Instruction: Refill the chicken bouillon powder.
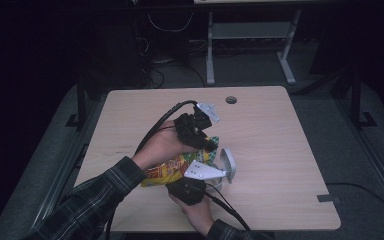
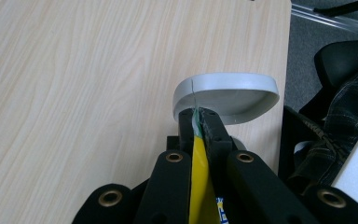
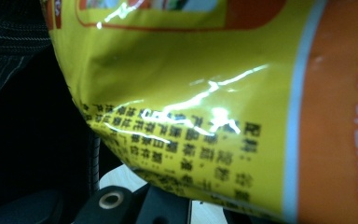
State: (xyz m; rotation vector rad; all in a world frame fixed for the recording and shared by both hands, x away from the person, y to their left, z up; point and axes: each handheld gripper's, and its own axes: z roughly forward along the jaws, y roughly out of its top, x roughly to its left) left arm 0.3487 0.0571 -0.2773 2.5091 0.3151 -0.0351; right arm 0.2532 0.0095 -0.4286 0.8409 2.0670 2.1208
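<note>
1. Two grippers are in your hands over the near half of the wooden table [image 1: 280, 150], with a yellow snack bag [image 1: 167, 172] held up between them.
2. Nearest you, your right hand [image 1: 200, 212] comes in from the bottom edge of the high view and holds the right gripper [image 1: 187, 190] just under the bag's lower edge, its grey plate [image 1: 200, 171] on top.
3. In the right gripper view the bag [image 3: 205, 93] sits very close to the camera, glossy yellow with an orange band and black print. It covers the tips of the jaws, so I cannot tell whether they are wide, narrow or clamping anything.
4. Your left forearm, in a plaid sleeve [image 1: 95, 192], reaches in from the lower left of the high view.
5. A little farther out, your left hand [image 1: 162, 145] holds the left gripper [image 1: 205, 145] above the bag's upper end.
6. In the left gripper view its jaws stand narrow, pinched onto the thin top edge of the bag [image 2: 198, 158], which runs up between them as a yellow strip.
7. Just beyond those jaw tips a grey bowl [image 2: 226, 95] lies tipped on the table, rim facing sideways; in the high view it [image 1: 228, 164] sits just right of the bag.
8. Farther off, a round hole [image 1: 231, 99] marks the table's far edge.
</note>
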